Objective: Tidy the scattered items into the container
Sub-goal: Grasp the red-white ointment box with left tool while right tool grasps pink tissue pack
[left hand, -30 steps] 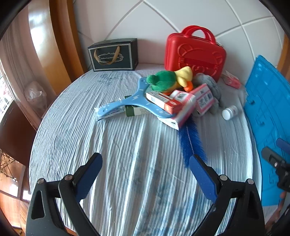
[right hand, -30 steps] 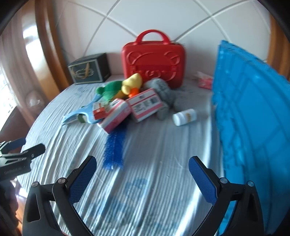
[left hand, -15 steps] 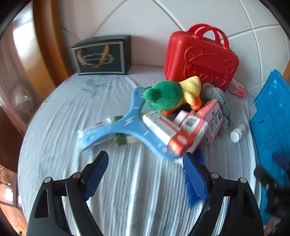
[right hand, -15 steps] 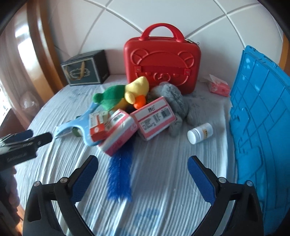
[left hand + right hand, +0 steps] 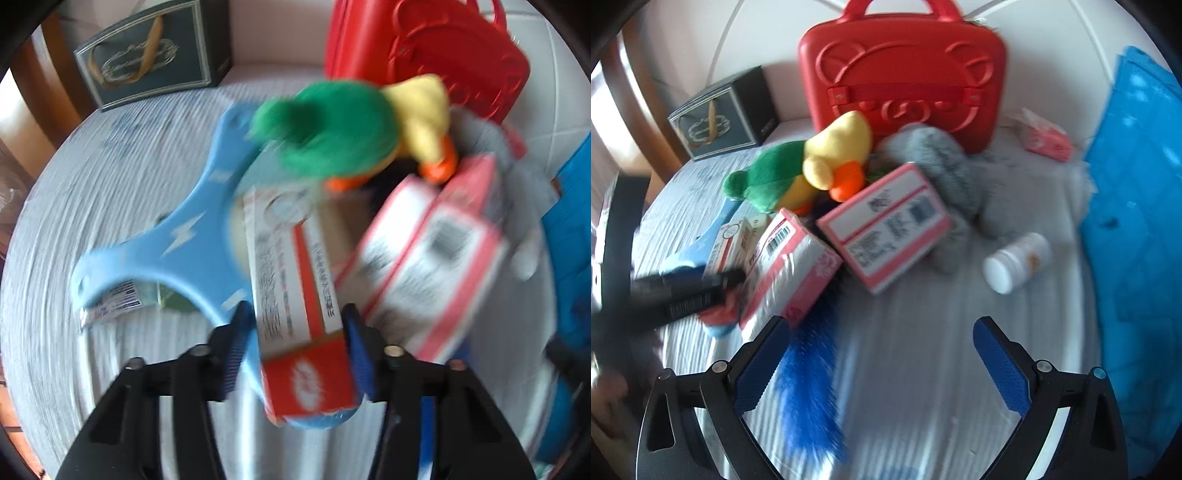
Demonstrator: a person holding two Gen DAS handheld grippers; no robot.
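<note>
A heap of items lies on the striped bedspread (image 5: 923,350). My left gripper (image 5: 295,332) is closing on a red and white box (image 5: 295,295); its pads touch both long sides. The box rests on a blue boomerang (image 5: 177,236). Behind it are a green and yellow plush duck (image 5: 332,129) and two pink boxes (image 5: 886,225). My right gripper (image 5: 879,354) is open above the bedspread with nothing between its fingers; a blue bristly brush (image 5: 809,387) lies by its left finger. The blue crate (image 5: 1134,221) stands on the right.
A red case (image 5: 901,81) stands against the white wall behind the heap. A dark gift box (image 5: 155,70) sits at the back left. A white bottle (image 5: 1015,266), a grey plush (image 5: 942,162) and a pink tissue pack (image 5: 1045,136) lie near the crate.
Both grippers have dropped and moved in towards the heap. The left jaws have narrowed from wide open down onto the red and white box. The right jaws stay wide.
</note>
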